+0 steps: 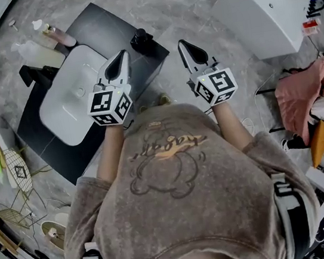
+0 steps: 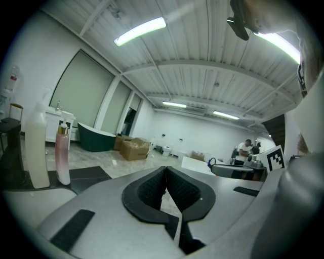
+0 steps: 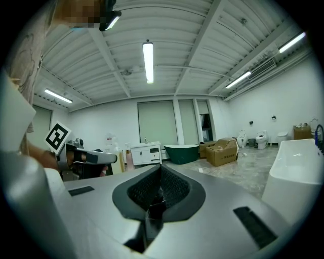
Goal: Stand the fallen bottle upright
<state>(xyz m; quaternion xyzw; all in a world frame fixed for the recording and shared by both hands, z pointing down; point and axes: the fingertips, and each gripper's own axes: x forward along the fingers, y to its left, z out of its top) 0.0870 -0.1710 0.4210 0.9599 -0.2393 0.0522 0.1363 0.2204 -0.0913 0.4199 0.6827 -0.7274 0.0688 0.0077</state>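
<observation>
Showroom counter (image 1: pixel 94 21): no bottle seen lying, both grippers closed and empty.
Treat the black bottle (image 1: pixel 140 38), upright just ahead between both jaw tips, as the likely target and confirm it stands steady. Your left gripper (image 1: pixel 122 54) and right gripper (image 1: pixel 182 44) hold their jaws together on nothing. Pink bottle (image 2: pixel 62 154) and cream bottle (image 2: pixel 37 146) stand far left, and the white basin (image 1: pixel 57 111) lies below the left jaws.

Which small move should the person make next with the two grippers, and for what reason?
Probably open the jaws first. The left gripper and right gripper are shut and empty; the pink bottle and pale bottle stand upright, and no fallen bottle shows.
</observation>
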